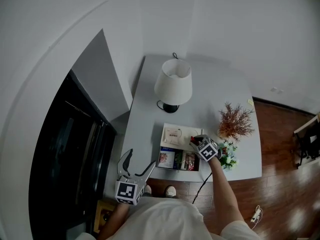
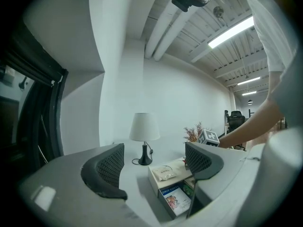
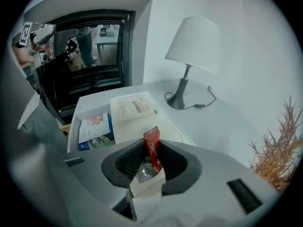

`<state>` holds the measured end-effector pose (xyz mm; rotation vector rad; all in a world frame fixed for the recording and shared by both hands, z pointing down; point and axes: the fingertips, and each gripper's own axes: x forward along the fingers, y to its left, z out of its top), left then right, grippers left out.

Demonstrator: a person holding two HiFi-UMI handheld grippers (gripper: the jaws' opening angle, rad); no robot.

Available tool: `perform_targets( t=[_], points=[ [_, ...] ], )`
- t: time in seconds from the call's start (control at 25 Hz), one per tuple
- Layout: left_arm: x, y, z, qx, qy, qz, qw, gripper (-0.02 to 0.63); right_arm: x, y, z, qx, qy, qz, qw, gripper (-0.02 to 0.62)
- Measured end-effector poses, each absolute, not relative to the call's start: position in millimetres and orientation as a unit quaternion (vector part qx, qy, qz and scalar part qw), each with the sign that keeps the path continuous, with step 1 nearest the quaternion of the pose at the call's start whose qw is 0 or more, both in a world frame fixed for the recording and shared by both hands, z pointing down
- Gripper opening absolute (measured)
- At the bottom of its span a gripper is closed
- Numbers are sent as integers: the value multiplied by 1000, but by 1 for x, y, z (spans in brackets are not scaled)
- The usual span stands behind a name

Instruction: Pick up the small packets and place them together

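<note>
My right gripper (image 1: 194, 141) (image 3: 152, 159) is shut on a small red packet (image 3: 152, 144), which stands upright between the pads above the right end of an open white box (image 1: 188, 132) (image 3: 75, 123). A white packet (image 1: 173, 134) (image 3: 135, 106) lies on the box's flat lid. In the compartment beside it are a blue packet (image 1: 166, 159) (image 3: 94, 126) and darker ones (image 1: 189, 160). My left gripper (image 1: 138, 165) (image 2: 154, 167) hangs open and empty off the table's front left corner and faces the box (image 2: 156, 179).
A white-shaded lamp (image 1: 173, 84) stands behind the box, its cord trailing on the grey table (image 1: 215, 84). A dried brown plant (image 1: 234, 121) and green-white flowers (image 1: 229, 156) stand right of my right gripper. A dark glass panel (image 1: 65, 154) runs along the left.
</note>
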<state>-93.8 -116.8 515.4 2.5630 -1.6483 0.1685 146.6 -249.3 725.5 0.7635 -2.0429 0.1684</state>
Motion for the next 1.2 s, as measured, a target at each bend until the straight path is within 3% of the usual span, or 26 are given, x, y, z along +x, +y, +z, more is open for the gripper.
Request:
perform_targets(
  t=[0.12,0.2,0.36,0.48,0.56,0.76,1.04,1.2],
  points=[
    [-97,-117,518,835,-545,60,46,403,148,-254,735,301,-826,81,469,118],
    [-98,-116,517,833,-548,61,46,403,149,-257,738,300,-824,81,474,193],
    [-97,-117,517,832,-550,61,44,403,151,-262,740,306,-821,71,477,206],
    [-95,-117,516,833,-548,62,45,403,149,-266,733,315,-822,42,473,344],
    [-93,-118,518,834,-546,60,46,403,144,-265,718,333,-825,28,455,374],
    [-84,-123,518,844,-531,58,47,403,130,-252,650,402,-851,12,338,374],
    [-71,-132,502,859,-509,45,27,402,128,-204,536,489,-867,15,94,374],
    [-70,-134,493,862,-506,35,19,401,137,-173,500,531,-847,17,15,373]
  ],
)
